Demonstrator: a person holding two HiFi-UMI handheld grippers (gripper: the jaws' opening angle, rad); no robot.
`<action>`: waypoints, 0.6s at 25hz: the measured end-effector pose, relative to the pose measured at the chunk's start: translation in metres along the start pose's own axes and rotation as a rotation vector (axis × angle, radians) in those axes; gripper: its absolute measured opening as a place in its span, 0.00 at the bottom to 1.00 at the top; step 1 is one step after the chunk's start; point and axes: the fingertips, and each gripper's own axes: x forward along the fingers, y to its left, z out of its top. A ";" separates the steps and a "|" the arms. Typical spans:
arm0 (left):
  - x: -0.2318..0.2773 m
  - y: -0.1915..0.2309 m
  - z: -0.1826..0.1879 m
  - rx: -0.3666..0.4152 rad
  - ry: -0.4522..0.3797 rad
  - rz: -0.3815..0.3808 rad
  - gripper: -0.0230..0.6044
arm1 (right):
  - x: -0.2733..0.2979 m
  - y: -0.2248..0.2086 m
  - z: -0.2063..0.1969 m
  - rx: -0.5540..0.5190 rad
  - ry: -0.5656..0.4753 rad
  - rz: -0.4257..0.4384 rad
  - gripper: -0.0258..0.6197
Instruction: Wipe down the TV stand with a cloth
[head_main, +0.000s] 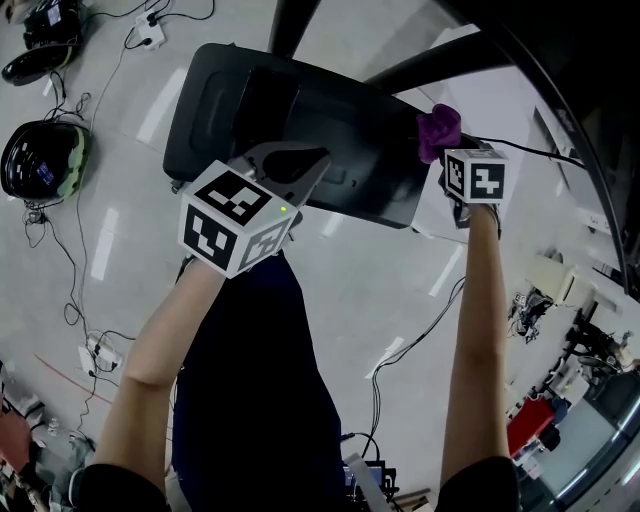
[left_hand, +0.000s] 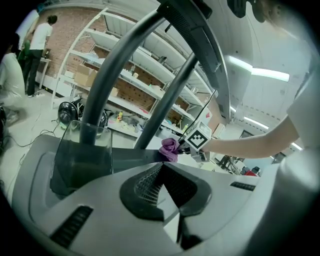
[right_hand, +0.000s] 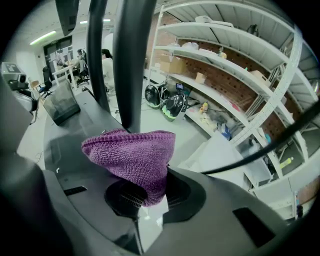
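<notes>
Head view, TV stand (head_main: 250, 110), purple cloth (head_main: 438, 130), pale floor (head_main: 400, 290)

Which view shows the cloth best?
The right gripper view: the cloth fills the centre, weave clear, pinched in the jaws of the right gripper. The head view shows a small bunch by the stand; the left gripper view, a distant scrap.

Bright ceiling strip lights, cool cast, fisheye-warped dark edges.

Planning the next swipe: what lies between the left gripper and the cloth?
Only the stand's bare black base, between left gripper and cloth, shown in head view.
</notes>
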 end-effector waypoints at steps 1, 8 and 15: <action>0.000 0.000 0.000 -0.001 0.001 0.000 0.05 | -0.001 -0.005 -0.004 0.003 0.008 -0.024 0.16; -0.001 -0.002 -0.001 0.003 0.004 -0.003 0.05 | -0.023 -0.024 -0.024 -0.072 0.048 -0.189 0.16; -0.013 0.004 -0.004 -0.019 -0.002 0.027 0.05 | -0.061 0.050 0.020 -0.192 -0.154 -0.084 0.16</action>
